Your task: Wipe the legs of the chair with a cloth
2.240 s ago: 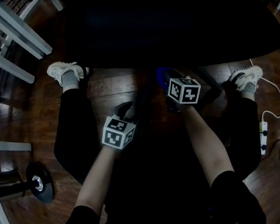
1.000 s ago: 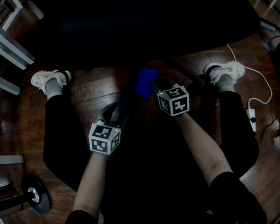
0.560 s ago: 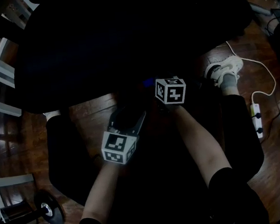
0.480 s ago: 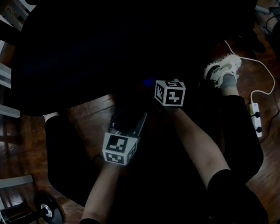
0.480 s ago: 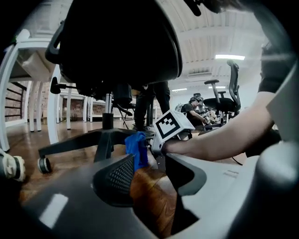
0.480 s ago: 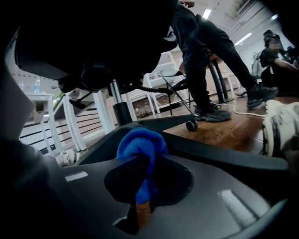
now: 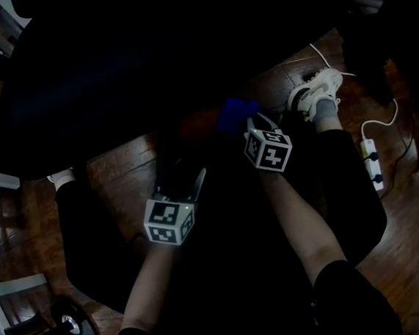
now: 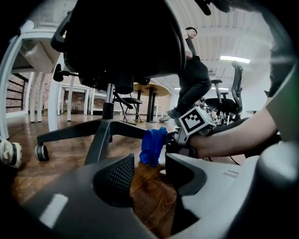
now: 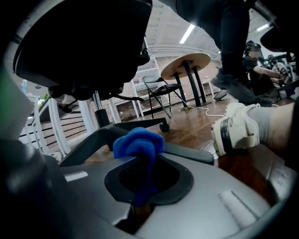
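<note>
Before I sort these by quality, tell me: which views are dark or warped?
Head view: very dark, the chair a black mass, only the blue cloth stands out. Both gripper views: well lit, but bent at the edges.

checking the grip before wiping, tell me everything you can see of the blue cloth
The blue cloth is soft, crumpled fabric bunched into a wad. The right gripper is shut on it: a strip runs down between the jaws and the bulk bulges past their tips. It hangs above the wooden floor, close beside a dark chair base leg. Whether it touches the leg cannot be told.
</note>
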Demonstrator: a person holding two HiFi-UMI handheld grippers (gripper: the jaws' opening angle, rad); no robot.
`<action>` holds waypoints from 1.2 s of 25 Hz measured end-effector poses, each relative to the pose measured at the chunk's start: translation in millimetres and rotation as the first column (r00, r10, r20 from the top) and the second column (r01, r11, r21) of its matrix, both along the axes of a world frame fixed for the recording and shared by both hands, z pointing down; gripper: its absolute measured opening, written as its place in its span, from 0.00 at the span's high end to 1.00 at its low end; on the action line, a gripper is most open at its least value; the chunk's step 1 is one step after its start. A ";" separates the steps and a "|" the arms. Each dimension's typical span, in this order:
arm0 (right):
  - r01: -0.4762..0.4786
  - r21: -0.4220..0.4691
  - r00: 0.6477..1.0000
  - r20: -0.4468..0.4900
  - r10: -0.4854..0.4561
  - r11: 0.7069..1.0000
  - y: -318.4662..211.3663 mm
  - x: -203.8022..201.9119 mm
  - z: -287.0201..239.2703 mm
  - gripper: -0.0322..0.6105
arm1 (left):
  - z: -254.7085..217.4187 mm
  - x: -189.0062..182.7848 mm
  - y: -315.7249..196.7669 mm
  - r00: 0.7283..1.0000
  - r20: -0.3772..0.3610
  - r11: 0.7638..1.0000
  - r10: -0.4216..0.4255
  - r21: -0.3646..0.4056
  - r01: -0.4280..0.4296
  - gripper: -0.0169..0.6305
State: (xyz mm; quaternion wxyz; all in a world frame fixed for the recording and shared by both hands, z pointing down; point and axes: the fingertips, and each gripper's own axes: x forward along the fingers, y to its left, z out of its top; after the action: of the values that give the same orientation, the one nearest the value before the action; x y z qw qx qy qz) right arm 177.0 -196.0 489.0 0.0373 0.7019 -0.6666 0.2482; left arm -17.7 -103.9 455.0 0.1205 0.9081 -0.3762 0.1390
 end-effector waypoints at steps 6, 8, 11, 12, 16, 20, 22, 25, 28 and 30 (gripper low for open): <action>-0.081 -0.011 0.997 -0.003 0.081 0.997 28.4 39.0 5.7 0.89 | 0.2 22.7 4.7 0.999 0.007 0.999 0.043 0.011 -0.043 0.65; -0.109 -0.016 0.994 -0.009 0.109 0.994 37.6 48.6 6.5 0.89 | 1.3 27.3 7.4 0.998 0.004 0.998 0.055 0.003 -0.055 0.65; -0.164 -0.009 0.986 -0.023 0.164 0.986 47.2 60.2 -1.7 0.89 | 0.9 31.3 11.1 0.998 -0.001 0.998 0.064 -0.004 -0.064 0.65; -0.172 -0.001 0.985 -0.022 0.172 0.985 47.6 61.6 -6.5 0.89 | 0.9 32.5 10.8 0.998 0.004 0.998 0.061 -0.001 -0.061 0.65; -0.051 0.105 0.999 -0.014 0.053 0.993 31.7 30.0 -39.6 0.89 | -6.3 37.3 -1.9 0.998 0.025 0.998 0.051 0.033 -0.051 0.65; 0.151 0.198 0.987 -0.085 -0.137 0.968 -3.8 -26.0 -75.2 0.89 | -18.1 31.8 -10.4 1.000 -0.008 0.999 0.029 0.026 -0.029 0.65; 0.209 0.195 0.972 -0.153 -0.181 0.958 -29.6 -39.9 -89.7 0.89 | -17.8 26.9 -10.0 1.000 0.002 1.000 0.019 0.023 -0.019 0.65; 0.272 0.106 0.934 -0.267 -0.236 0.956 -64.3 -54.8 -90.4 0.89 | -12.2 17.7 -10.1 0.999 0.034 1.000 0.002 0.019 -0.002 0.65; 0.316 -0.018 0.868 -0.398 -0.297 0.948 -79.6 -66.6 -67.1 0.89 | -7.4 12.7 -13.4 0.999 0.052 1.000 -0.016 0.012 0.015 0.65; 0.305 -0.044 0.852 -0.433 -0.294 0.951 -78.8 -63.3 -56.6 0.89 | -7.3 15.6 -16.0 0.998 0.058 1.000 -0.018 0.019 0.017 0.65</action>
State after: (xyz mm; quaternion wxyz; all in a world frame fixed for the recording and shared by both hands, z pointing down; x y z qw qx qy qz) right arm 113.6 -274.8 432.4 0.2138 0.6275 -0.7456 0.0678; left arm -2.1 -119.9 447.6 0.1024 0.9014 -0.3888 0.1607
